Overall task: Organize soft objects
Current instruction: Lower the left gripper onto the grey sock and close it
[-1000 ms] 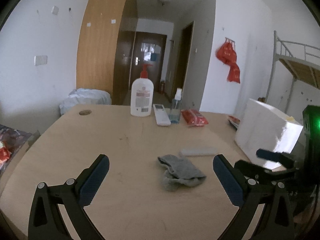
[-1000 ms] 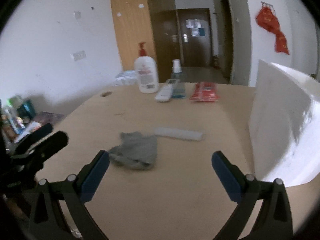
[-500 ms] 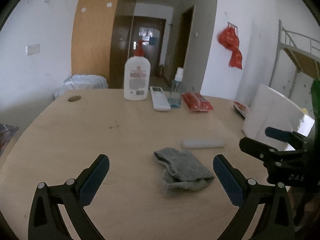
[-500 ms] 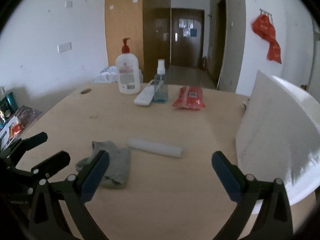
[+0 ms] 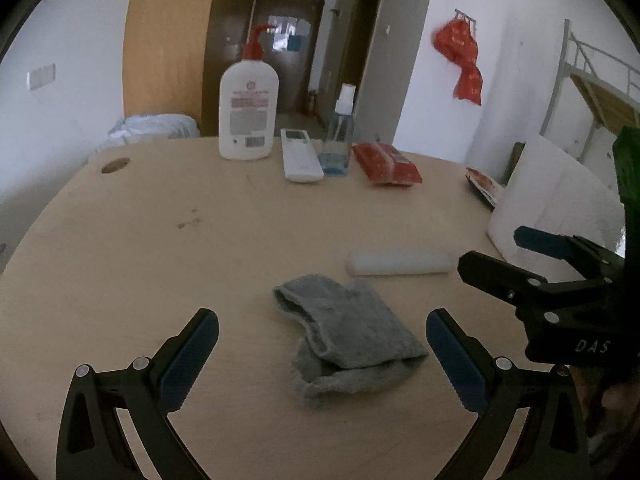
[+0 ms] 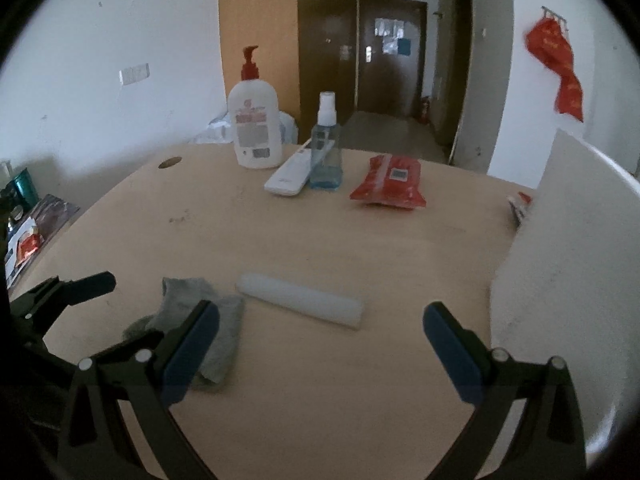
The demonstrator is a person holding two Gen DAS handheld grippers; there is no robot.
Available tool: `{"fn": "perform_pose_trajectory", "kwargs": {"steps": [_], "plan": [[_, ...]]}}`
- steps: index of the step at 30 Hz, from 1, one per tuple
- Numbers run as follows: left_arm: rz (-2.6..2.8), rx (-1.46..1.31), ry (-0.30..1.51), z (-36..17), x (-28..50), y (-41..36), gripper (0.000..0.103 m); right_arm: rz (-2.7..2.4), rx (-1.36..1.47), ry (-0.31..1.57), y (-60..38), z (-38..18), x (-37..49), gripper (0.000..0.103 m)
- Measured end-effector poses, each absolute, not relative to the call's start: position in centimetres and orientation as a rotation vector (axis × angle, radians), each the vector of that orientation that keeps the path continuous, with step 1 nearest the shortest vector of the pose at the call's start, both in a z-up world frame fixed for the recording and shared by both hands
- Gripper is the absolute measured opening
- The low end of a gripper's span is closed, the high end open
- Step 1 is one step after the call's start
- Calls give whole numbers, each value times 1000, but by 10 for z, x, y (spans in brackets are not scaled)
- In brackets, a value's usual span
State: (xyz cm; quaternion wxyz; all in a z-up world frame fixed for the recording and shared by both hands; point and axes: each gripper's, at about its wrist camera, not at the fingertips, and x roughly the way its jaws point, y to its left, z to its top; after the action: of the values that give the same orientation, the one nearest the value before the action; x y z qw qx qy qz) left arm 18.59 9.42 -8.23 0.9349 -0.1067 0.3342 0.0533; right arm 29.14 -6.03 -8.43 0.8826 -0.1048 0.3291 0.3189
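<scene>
Both grippers have drawn nearer the grey sock (image 5: pixel 348 332), which lies crumpled on the table (image 5: pixel 160 248) between the left gripper's (image 5: pixel 322 354) spread fingers. Right gripper (image 6: pixel 320 344), also spread, hovers over the white roll (image 6: pixel 300 305); "DAS" shows on its body.

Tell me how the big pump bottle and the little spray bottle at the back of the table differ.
The pump bottle is opaque white with a red pump; the spray bottle is clear bluish with a white top. The pump bottle is much taller and wider than the spray bottle. The pump bottle carries a printed label; none shows on the spray bottle. Both stand upright on the table, flanking the white remote.
</scene>
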Motion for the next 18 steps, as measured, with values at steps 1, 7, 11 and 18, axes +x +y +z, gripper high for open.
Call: {"fn": "perform_pose_trajectory", "kwargs": {"steps": [1, 7, 11, 18], "plan": [[104, -223, 690, -83, 188, 95, 103, 669, -220, 692, -60, -85, 294, 103], [96, -249, 772, -96, 202, 96, 88, 697, -229, 748, -55, -96, 307, 102], [70, -285, 819, -104, 208, 98, 79, 715, -248, 796, -48, -105, 317, 90], [61, -302, 826, -105, 208, 100, 53, 722, -267, 836, -45, -112, 326, 77]]}}
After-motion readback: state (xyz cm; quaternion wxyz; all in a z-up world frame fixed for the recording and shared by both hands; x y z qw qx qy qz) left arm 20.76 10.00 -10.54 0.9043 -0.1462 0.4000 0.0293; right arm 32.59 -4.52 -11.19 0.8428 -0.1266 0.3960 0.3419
